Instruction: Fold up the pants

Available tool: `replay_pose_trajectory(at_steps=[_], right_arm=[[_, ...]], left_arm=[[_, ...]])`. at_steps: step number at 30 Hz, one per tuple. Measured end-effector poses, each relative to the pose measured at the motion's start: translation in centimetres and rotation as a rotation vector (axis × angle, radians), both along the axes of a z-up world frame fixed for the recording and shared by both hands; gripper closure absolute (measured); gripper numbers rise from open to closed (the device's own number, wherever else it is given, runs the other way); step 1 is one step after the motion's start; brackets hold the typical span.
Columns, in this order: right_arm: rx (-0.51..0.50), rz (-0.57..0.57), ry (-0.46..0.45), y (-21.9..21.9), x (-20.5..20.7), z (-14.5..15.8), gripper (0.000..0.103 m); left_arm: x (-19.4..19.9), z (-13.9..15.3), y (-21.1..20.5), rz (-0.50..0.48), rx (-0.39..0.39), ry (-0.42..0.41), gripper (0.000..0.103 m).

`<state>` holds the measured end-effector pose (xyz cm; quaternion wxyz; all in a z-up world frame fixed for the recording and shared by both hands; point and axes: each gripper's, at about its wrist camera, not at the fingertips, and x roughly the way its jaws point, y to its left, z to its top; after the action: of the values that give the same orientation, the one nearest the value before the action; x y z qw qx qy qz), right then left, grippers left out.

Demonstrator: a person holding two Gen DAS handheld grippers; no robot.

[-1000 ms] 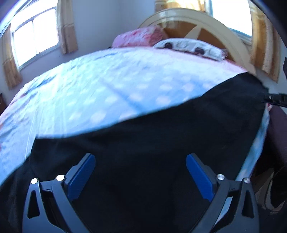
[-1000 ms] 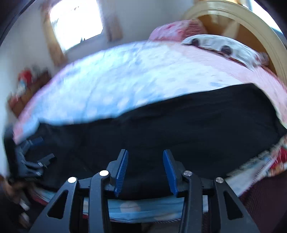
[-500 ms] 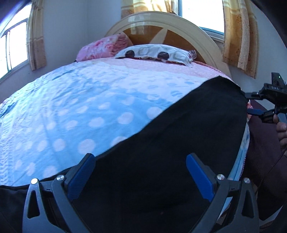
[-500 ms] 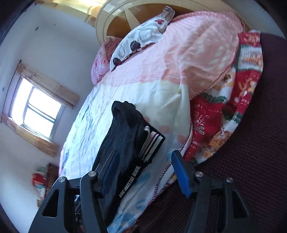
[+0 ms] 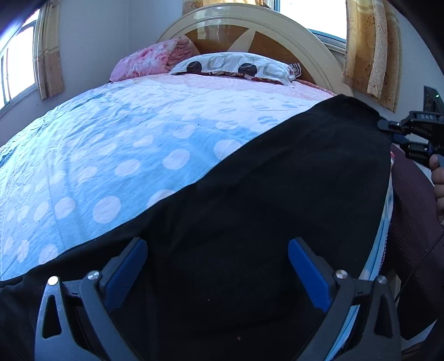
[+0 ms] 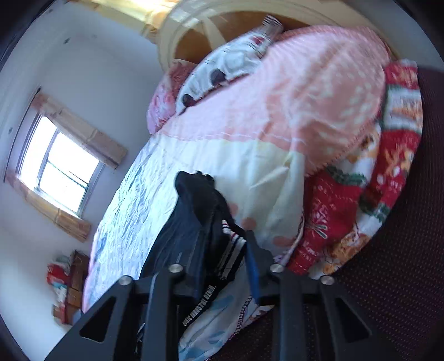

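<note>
The black pants (image 5: 263, 200) lie flat along the bed's (image 5: 116, 144) near edge, ready for a fold. The right tongs (image 6: 223, 266) have just been closing and now pinch the striped waistband; half a second ago they straddled it. The left tongs (image 5: 217, 266) hang wide open over the middle, gripping nothing.

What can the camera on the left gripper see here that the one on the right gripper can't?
Only the left wrist view shows the left gripper, jaws wide open over the black pants, and the blue polka-dot sheet.

Only the right wrist view shows the pants' striped waistband with the right gripper just closed on it, and the red patterned blanket.

Both show the pants, the spotted pillow and the curved headboard.
</note>
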<state>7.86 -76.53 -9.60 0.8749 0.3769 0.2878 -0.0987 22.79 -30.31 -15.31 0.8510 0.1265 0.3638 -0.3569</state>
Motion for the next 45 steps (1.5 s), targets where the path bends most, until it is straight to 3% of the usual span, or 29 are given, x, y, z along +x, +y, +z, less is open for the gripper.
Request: replay_pose_trajectory(at_steps=[2,7,10,12,16,19,24,31,35,36,37,38,40,45], right_arm=[[-0.072,0.023,-0.021,1.1,-0.1,1.3,0.087],[-0.358,0.106,-0.027,6.6,0.4,4.8,0.087],[-0.521,0.215,-0.056,11.0,0.6,5.9,0.088],[-0.642,0.326,-0.054,14.6,1.0,5.4,0.088],[-0.829,0.511,0.020,21.0,1.8,1.2,0.088],[-0.832,0.574,0.065,22.7,2.1,-1.4,0.088],[-0.797,0.579,0.082,22.7,2.1,-1.6,0.088],[-0.798,0.584,0.092,23.3,2.0,-1.9,0.088],[-0.798,0.579,0.102,23.3,2.6,-2.0,0.088],[-0.805,0.578,0.101,23.4,2.6,-1.9,0.088],[-0.811,0.580,0.102,23.4,2.6,-2.0,0.088],[-0.816,0.580,0.102,23.5,2.7,-2.0,0.088],[-0.816,0.579,0.103,23.6,2.7,-2.0,0.088],[-0.813,0.579,0.095,23.8,2.4,-1.8,0.088]], left_arm=[[0.0,0.3,0.2,-0.001,-0.020,0.027,0.000],[0.4,1.4,1.6,0.008,-0.172,0.155,0.000],[0.5,1.7,2.1,-0.027,-0.281,0.241,0.000],[0.7,1.7,2.5,-0.029,-0.348,0.284,0.000],[1.5,1.5,2.2,-0.021,-0.429,0.388,0.000],[2.2,0.9,1.0,-0.035,-0.470,0.478,0.000],[2.9,0.7,-1.1,-0.059,-0.491,0.529,0.001],[3.0,1.9,-3.1,-0.106,-0.451,0.542,0.030],[3.3,1.9,-4.6,-0.127,-0.426,0.559,0.030],[3.4,1.8,-4.7,-0.127,-0.423,0.561,0.040],[3.3,1.7,-4.9,-0.130,-0.411,0.559,0.065],[3.3,1.6,-5.1,-0.132,-0.392,0.555,0.077],[3.2,1.5,-4.8,-0.131,-0.380,0.545,0.085],[2.4,2.4,-4.3,-0.139,-0.377,0.507,0.089]])
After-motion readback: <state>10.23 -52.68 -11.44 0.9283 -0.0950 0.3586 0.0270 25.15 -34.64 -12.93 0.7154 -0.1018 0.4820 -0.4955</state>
